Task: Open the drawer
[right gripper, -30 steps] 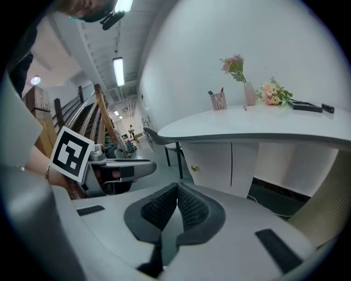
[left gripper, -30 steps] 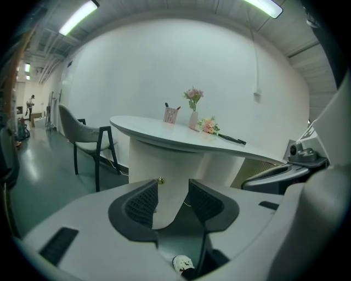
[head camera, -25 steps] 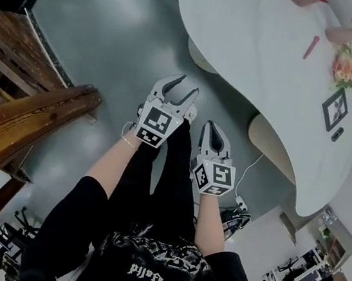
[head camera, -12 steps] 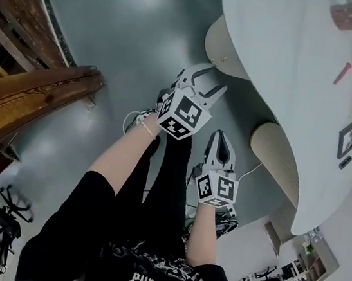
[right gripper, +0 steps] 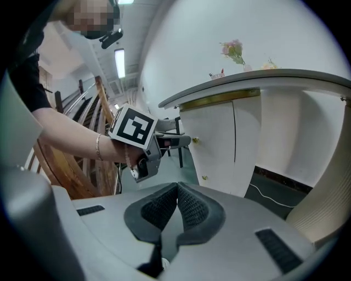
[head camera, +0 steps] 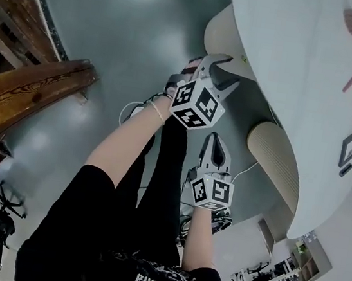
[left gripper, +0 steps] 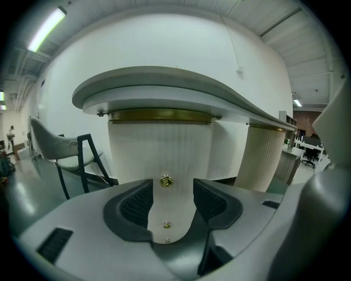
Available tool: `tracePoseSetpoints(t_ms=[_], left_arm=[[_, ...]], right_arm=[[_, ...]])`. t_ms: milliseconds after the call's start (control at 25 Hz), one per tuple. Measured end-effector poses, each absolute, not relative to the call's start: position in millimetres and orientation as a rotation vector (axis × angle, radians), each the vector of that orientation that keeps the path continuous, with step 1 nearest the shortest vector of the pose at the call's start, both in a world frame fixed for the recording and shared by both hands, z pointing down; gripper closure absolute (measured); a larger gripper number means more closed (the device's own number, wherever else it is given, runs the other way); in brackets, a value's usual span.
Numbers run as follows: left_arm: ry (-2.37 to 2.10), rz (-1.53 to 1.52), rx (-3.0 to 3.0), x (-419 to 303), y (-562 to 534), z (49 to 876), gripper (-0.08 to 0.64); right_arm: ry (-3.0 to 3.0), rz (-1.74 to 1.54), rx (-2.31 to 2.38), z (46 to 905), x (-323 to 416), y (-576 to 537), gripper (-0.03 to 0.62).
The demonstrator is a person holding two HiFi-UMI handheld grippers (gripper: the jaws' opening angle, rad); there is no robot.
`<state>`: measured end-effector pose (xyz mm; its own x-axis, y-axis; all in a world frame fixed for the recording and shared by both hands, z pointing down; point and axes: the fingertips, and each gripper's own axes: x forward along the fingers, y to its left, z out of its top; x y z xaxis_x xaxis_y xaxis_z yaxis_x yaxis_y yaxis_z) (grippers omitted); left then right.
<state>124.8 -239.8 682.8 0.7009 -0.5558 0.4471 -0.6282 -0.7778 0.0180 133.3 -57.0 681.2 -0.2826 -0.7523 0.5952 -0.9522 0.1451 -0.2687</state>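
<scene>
The drawer's brass knob (left gripper: 166, 180) sits on the ribbed pedestal (left gripper: 137, 148) under the table (left gripper: 164, 90) rim, lined up between the left gripper's (head camera: 223, 72) jaws but untouched. That gripper has closed in on the pedestal over the last second and its jaws have just been opening, now wide apart and empty, so clamping the knob looks next. The right gripper (right gripper: 175, 191) hangs back, jaws together on nothing; the table's edge overhangs closely, while bare floor (head camera: 113, 30) behind leaves room to pull.

Black printed T-shirt (head camera: 75, 233), thin bracelet (head camera: 157, 110)
</scene>
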Motion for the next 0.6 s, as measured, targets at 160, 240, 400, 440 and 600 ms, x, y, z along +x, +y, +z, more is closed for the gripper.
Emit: tracePoseSetpoints(t_ms=[160, 240, 400, 440, 600], left_arm=[[-1.003, 0.591, 2.701, 127, -251, 693, 0.326], [-1.015, 0.586, 2.690, 129, -257, 699, 0.324], [-1.017, 0.575, 2.693, 136, -270, 707, 0.322], [-1.007, 0.569, 2.696, 138, -271, 708, 0.322], [-0.988, 0.570, 2.722, 142, -277, 711, 0.324]], right_arm=[[-2.099, 0.896, 1.646, 686, 133, -57, 0.566], [-2.097, 0.900, 1.634, 690, 133, -59, 0.566], [-2.094, 0.902, 1.597, 698, 132, -65, 0.566], [-2.096, 0.901, 1.591, 699, 131, -67, 0.566], [-2.106, 0.888, 1.563, 705, 126, -72, 0.566]])
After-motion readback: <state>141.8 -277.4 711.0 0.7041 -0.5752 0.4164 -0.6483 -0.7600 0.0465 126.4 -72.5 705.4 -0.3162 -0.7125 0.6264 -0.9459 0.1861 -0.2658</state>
